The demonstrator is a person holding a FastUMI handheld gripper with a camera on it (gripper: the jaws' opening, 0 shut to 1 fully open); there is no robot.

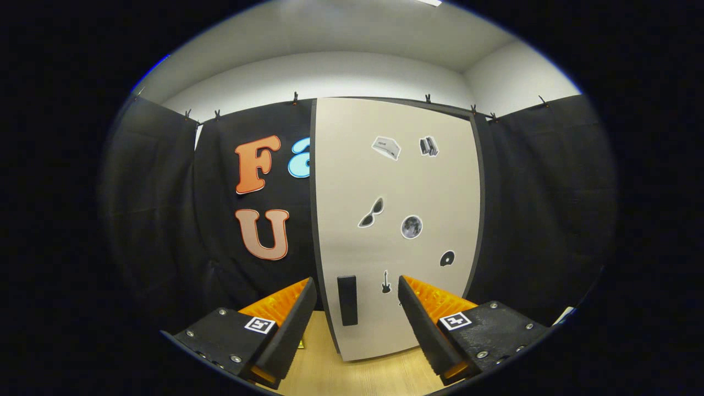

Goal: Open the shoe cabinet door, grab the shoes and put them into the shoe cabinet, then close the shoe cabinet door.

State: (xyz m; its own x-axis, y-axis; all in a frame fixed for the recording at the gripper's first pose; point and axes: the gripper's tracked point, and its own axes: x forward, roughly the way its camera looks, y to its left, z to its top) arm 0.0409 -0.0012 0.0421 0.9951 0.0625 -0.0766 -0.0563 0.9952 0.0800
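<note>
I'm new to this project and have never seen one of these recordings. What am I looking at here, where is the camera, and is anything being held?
The camera rides on a hand-held two-finger gripper and looks forward along its fingers, the two wedge shapes at the bottom. A fisheye lens bends the straight lines.

Ahead stands a tall pale cabinet door with small stickers on it, such as sunglasses and a moon. Its dark handle sits low on the door, lying between the fingers and beyond them. The door rises from a light wooden floor, and black cloth forms the booth wall around it.

The fingers are spread apart and hold nothing; they look lined up to reach for the handle.
</note>
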